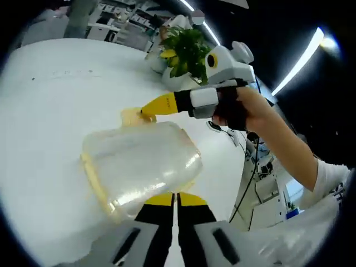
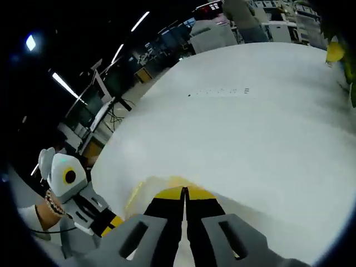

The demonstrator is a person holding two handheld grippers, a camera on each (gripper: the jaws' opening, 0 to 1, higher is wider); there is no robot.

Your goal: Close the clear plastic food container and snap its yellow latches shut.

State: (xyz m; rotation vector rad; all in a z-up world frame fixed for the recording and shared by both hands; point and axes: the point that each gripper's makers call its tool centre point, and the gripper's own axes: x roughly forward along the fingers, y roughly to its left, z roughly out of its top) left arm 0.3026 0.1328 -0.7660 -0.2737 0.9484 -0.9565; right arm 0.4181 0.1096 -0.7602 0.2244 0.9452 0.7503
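The clear plastic container (image 1: 139, 164) lies on the white table (image 1: 50, 111) with its lid on. Its yellowish rim runs along the left side. In the left gripper view my left gripper (image 1: 176, 194) is shut, its yellow tips against the container's near edge. The right gripper (image 1: 146, 110) comes in from the right, held by a hand (image 1: 239, 108). It is shut, with its tip pressed on a yellow latch (image 1: 132, 115) at the far edge. In the right gripper view my right gripper (image 2: 183, 190) is shut over that pale yellow latch (image 2: 142, 192). The left gripper (image 2: 114, 222) shows at lower left.
A potted green plant (image 1: 186, 50) stands on the table just behind the right gripper, and its leaves (image 2: 334, 53) reach into the right gripper view. The white table (image 2: 250, 122) stretches far beyond the container. Desks and cables lie past the table's edge.
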